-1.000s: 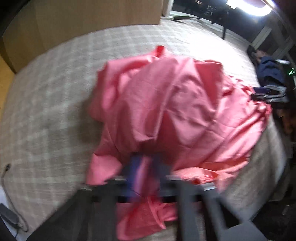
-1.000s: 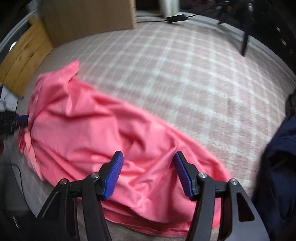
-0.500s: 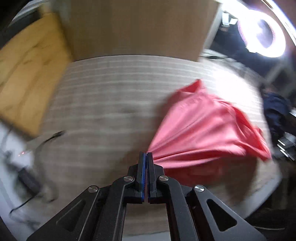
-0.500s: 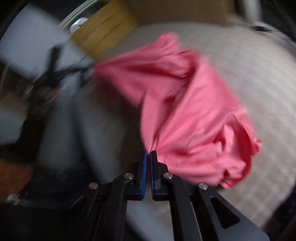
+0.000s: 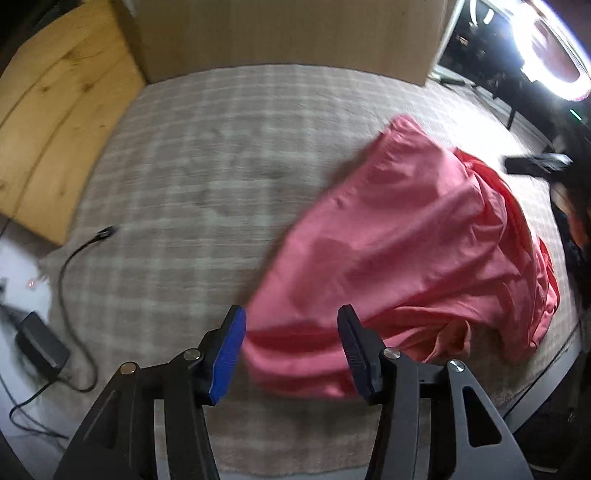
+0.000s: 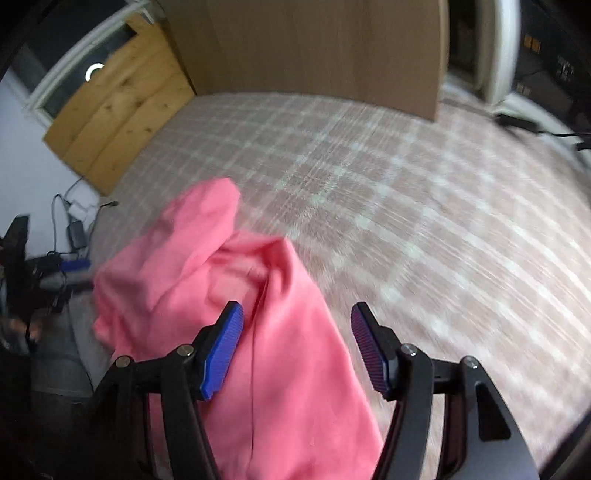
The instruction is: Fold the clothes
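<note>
A pink garment (image 5: 406, 251) lies rumpled on a grey-beige checked bed cover (image 5: 192, 177), toward its right side in the left wrist view. My left gripper (image 5: 291, 343) hovers over the garment's near edge, its jaws opening, blue pads apart and not pressing the cloth. In the right wrist view the pink garment (image 6: 207, 295) spreads from the lower left under my right gripper (image 6: 297, 341). Those jaws are opening too, with cloth seen beneath the gap and no pad touching it.
A tall brown headboard panel (image 5: 288, 33) and a wooden board (image 5: 55, 122) stand at the far side. A black cable (image 5: 74, 266) and adapter (image 5: 40, 343) lie off the bed's left edge. A ring light (image 5: 554, 44) shines at the far right, dark items below it.
Both grippers were shut on the pink garment's edges half a second ago, pulling it; now both stand open and the cloth lies released on the bed. The views have swung toward the headboard.
</note>
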`<state>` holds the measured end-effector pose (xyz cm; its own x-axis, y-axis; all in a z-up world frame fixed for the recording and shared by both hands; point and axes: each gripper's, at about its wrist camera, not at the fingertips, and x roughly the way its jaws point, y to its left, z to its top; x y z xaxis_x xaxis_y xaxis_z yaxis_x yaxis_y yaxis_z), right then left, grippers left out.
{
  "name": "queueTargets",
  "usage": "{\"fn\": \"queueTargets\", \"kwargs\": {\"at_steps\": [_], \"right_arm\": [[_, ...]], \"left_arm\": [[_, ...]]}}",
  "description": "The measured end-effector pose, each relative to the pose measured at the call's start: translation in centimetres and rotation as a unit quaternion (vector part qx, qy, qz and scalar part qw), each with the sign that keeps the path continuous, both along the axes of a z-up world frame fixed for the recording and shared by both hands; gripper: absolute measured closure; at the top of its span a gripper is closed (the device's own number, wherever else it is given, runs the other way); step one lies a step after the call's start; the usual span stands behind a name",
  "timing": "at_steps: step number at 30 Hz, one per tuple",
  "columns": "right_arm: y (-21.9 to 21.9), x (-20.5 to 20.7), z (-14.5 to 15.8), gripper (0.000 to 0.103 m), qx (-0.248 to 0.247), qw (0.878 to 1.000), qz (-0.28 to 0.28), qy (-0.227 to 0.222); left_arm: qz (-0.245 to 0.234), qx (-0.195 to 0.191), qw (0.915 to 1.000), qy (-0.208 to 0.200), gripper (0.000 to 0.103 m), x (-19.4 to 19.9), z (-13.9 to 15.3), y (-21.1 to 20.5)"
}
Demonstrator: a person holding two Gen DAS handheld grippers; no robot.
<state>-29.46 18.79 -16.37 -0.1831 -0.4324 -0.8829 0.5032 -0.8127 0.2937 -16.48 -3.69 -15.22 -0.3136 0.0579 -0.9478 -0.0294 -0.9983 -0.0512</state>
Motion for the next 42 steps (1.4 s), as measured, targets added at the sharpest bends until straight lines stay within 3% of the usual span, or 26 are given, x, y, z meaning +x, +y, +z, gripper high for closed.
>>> {"fn": "queueTargets", "kwargs": {"at_steps": [3, 4, 5, 6, 8, 12, 14, 16, 17, 20, 21, 23, 25, 29, 34, 38, 42], "right_arm": [[-0.6, -0.9, -2.6, 0.044, -0.001, 1.000, 0.020, -0.015], [-0.8, -0.7, -3.1, 0.063, -0.015, 0.999, 0.030, -0.019], [-0.8, -0.3, -3.4, 0.100, -0.028, 0.998, 0.037, -0.030], [-0.6, 0.0, -3.3, 0.099, -0.037, 0.998, 0.037, -0.039], [0.8, 0.8, -2.2, 0.099, -0.042, 0.999, 0.018, -0.014], [9.1, 3.5, 2.7, 0.099, -0.046, 0.993, -0.092, 0.051], [15.0, 6.6, 5.3, 0.099, -0.008, 0.979, -0.182, 0.087], [19.3, 9.4, 5.9, 0.099, 0.055, 0.971, -0.223, 0.072], [20.4, 10.5, 5.5, 0.094, 0.119, 0.964, -0.229, 0.059], [22.0, 12.1, 5.6, 0.083, 0.201, 0.948, -0.243, 0.043], [21.2, 11.6, 5.9, 0.079, 0.182, 0.955, -0.230, 0.050], [19.3, 10.5, 6.6, 0.052, 0.136, 0.968, -0.200, 0.065], [17.4, 9.3, 7.3, 0.044, 0.089, 0.978, -0.169, 0.080], [10.8, 3.6, 5.5, 0.044, 0.043, 0.993, -0.034, 0.107], [4.7, -1.8, 0.3, 0.044, 0.042, 0.998, 0.027, 0.030], [2.6, -2.4, -1.5, 0.044, 0.041, 0.997, 0.062, 0.016], [1.2, -2.1, -1.9, 0.045, 0.038, 0.995, 0.090, 0.023]], "left_arm": [[-0.011, -0.004, 0.9998, -0.015, 0.054, -0.6, -1.1, 1.0], [-0.012, -0.007, 0.9998, -0.016, 0.055, -0.7, -1.1, 1.1], [-0.013, -0.009, 0.9997, -0.016, 0.055, -0.8, -1.1, 1.3], [-0.015, -0.011, 0.9997, -0.016, 0.055, -1.0, -1.1, 1.4], [-0.016, -0.014, 0.9997, -0.012, 0.055, -1.3, -0.9, 1.5], [-0.024, -0.015, 0.9996, 0.002, 0.055, -1.8, 0.2, 1.8], [-0.032, -0.015, 0.9993, 0.010, 0.054, -2.0, 0.7, 2.1], [-0.040, -0.015, 0.9989, 0.017, 0.054, -2.2, 1.3, 2.3], [-0.043, -0.022, 0.9987, 0.016, 0.054, -2.4, 1.2, 2.5], [-0.038, -0.020, 0.9990, 0.008, 0.054, -2.4, 0.6, 2.4], [-0.035, -0.014, 0.9993, 0.004, 0.054, -2.4, 0.4, 2.3], [-0.036, -0.012, 0.9993, -0.005, 0.054, -2.1, -0.1, 2.8], [-0.037, -0.009, 0.9992, -0.013, 0.054, -1.8, -0.6, 3.3], [-0.037, -0.006, 0.9991, -0.020, 0.053, -1.7, -1.2, 4.4], [-0.050, -0.013, 0.9982, -0.029, 0.053, -3.2, -3.0, 5.8], [-0.054, -0.008, 0.9978, -0.037, 0.057, -3.9, -4.1, 6.6], [-0.052, 0.012, 0.9979, -0.035, 0.083, -3.8, -4.5, 7.1]]}}
